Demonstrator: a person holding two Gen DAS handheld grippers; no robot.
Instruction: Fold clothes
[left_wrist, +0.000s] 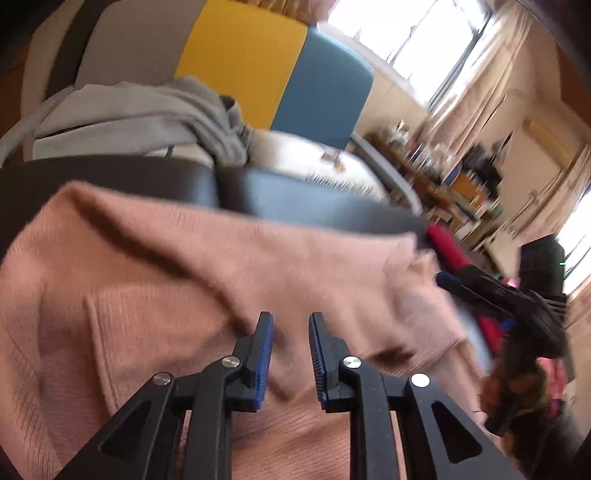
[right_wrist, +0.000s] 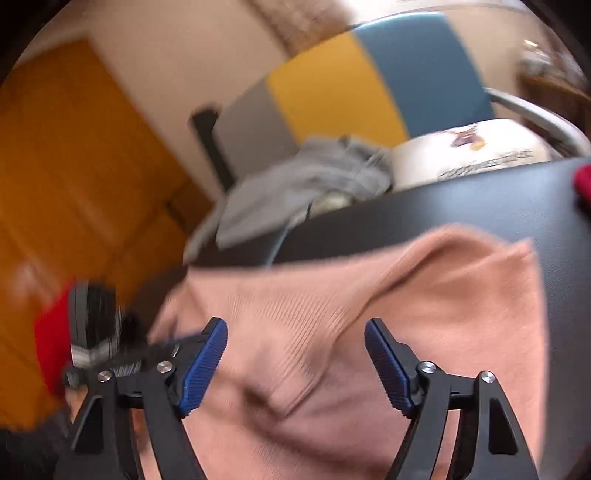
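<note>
- Pink ribbed knit sweater (left_wrist: 207, 266) lies rumpled across the lower half of both views, spread on a dark, smooth surface (left_wrist: 110, 177) whose bare part runs as a band through the middle of the frame.
- Left tongs (left_wrist: 291, 354), black with blue ribbed pads, sit at the bottom centre of the left wrist view; the two fingers stand a little apart with a narrow gap between them, nothing clamped, and pink knit shows behind that gap.
- Right tongs (right_wrist: 295, 365) fill the bottom of the right wrist view, fingers spread wide apart over a raised fold of the sweater; whether the pads touch the cloth cannot be told through the blur.
- In the left wrist view the right tongs appear at the right edge, at the sweater's far hem, next to a red cloth (left_wrist: 448, 245).
- Crumpled grey garment (left_wrist: 147, 114) lies beyond the surface's far edge, in the upper left of the left wrist view, beside a white printed fabric (left_wrist: 306, 158).
- Behind them stands a panel in grey, yellow and blue sections (left_wrist: 243, 62).
- An orange wooden door (right_wrist: 62, 166) fills the left of the right wrist view.
</note>
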